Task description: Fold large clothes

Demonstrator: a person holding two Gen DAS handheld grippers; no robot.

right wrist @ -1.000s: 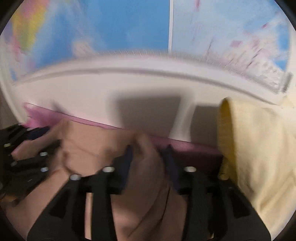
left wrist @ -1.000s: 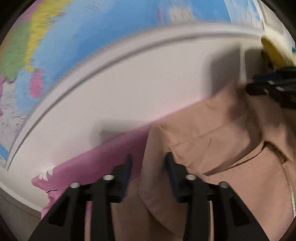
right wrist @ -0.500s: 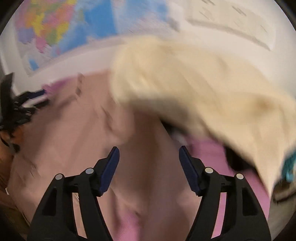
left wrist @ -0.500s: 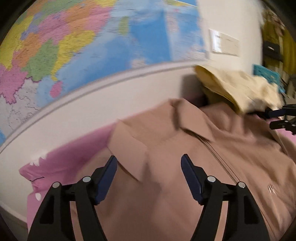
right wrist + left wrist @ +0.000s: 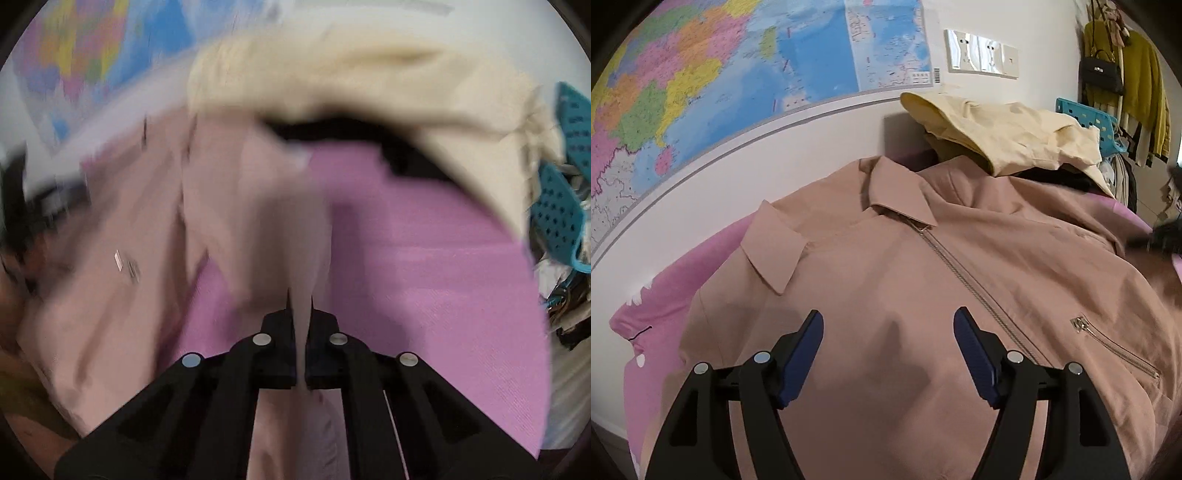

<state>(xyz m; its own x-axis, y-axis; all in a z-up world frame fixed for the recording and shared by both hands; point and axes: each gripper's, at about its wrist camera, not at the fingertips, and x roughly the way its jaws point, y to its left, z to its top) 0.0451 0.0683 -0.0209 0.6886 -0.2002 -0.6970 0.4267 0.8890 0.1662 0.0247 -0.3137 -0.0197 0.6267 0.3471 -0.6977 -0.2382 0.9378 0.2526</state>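
A tan zip-front jacket (image 5: 894, 280) lies spread face up on a pink bedsheet (image 5: 665, 295), collar toward the wall. My left gripper (image 5: 888, 332) hangs open and empty just above the jacket's chest. In the right wrist view, which is blurred, my right gripper (image 5: 300, 306) is shut on a fold of the jacket's sleeve (image 5: 295, 236) and holds it above the pink sheet (image 5: 424, 258). The jacket's body (image 5: 122, 236) lies to the left there.
A cream garment (image 5: 1008, 140) is piled at the back against the wall, over something dark. A map (image 5: 738, 74) covers the wall. A teal perforated plastic piece (image 5: 1104, 125) and hanging clothes (image 5: 1134, 74) stand at the right.
Both grippers let go of the collar and opened, then pulled back. The right gripper has since swung right and shut on the sleeve. The left stays open over the chest.
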